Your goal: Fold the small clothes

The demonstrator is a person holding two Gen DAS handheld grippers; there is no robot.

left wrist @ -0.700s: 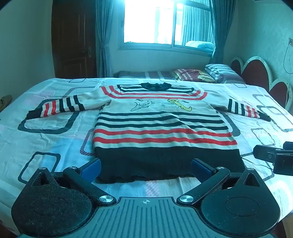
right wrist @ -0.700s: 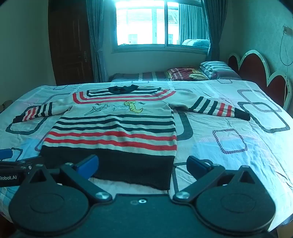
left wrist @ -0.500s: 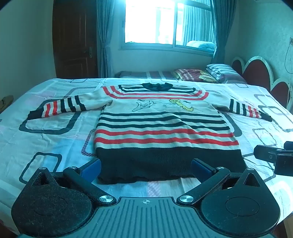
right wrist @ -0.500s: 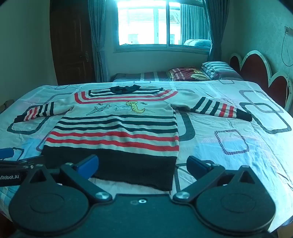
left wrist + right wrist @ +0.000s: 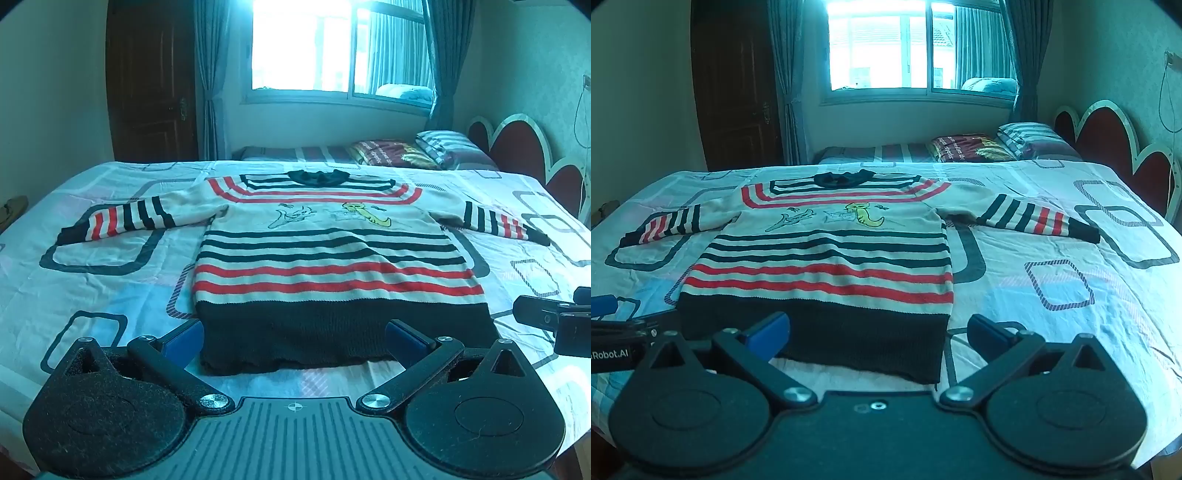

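Striped knit sweater [image 5: 332,266] is lying flat on the bed [image 5: 92,288], sleeves spread. Left gripper [image 5: 295,338] is hovering wide at the dark hem's near edge; right gripper [image 5: 879,332] is spreading wide around the hem's right corner, gripping nothing.

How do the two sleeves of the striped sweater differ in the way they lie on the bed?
In the left wrist view, the left sleeve shows its stripes, black cuff and much plain cream cloth near the shoulder; the right sleeve shows hardly any cream. The left cuff lies over a dark rounded rectangle printed on the bedsheet; the right cuff lies on pale sheet. Both lie flat, spread outward, not yet folded.
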